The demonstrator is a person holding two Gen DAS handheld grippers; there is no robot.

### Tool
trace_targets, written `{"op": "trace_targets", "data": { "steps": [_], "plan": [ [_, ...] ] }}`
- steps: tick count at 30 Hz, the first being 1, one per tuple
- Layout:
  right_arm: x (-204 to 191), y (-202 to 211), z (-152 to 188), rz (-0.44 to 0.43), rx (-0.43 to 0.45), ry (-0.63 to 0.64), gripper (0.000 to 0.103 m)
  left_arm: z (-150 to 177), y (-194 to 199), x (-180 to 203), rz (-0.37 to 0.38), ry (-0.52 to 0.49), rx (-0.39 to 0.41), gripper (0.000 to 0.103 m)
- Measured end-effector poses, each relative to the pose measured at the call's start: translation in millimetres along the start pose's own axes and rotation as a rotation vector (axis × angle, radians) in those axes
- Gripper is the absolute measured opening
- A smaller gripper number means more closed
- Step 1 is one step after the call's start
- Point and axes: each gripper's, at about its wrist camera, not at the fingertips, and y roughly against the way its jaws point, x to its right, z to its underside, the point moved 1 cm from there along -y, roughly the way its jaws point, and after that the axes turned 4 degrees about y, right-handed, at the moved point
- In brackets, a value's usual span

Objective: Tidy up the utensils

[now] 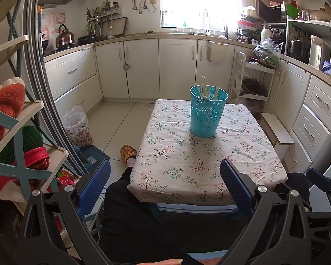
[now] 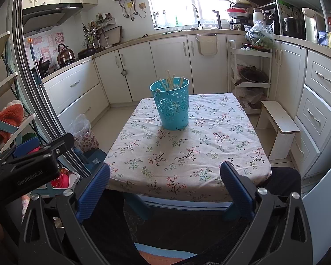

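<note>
A teal perforated holder (image 1: 207, 111) stands upright on the floral-cloth table (image 1: 183, 167), with several pale chopsticks (image 1: 206, 89) standing in it. It also shows in the right wrist view (image 2: 171, 105), chopsticks (image 2: 170, 81) inside, on the table (image 2: 187, 154). My left gripper (image 1: 165, 176) is open and empty, held back at the table's near edge. My right gripper (image 2: 165, 176) is open and empty at the near edge too. The right gripper also shows at the left wrist view's right edge (image 1: 320, 178), and the left gripper's body at the right wrist view's left (image 2: 28, 161).
A shoe rack (image 1: 22, 132) with slippers stands close on the left. A bagged bin (image 1: 77, 125) sits on the floor left of the table, a white stool (image 2: 278, 123) on its right. White cabinets (image 1: 143, 68) ring the room. The person's dark-trousered legs (image 1: 130, 209) are below.
</note>
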Motion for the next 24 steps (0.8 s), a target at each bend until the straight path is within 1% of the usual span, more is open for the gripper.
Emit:
{"op": "trace_targets", "data": {
  "steps": [24],
  "plan": [
    [0.2, -2.1, -0.6, -0.001, -0.004, 0.001, 0.096, 0.4, 0.1, 0.0, -0.001, -0.001, 0.002, 0.096]
  ]
}}
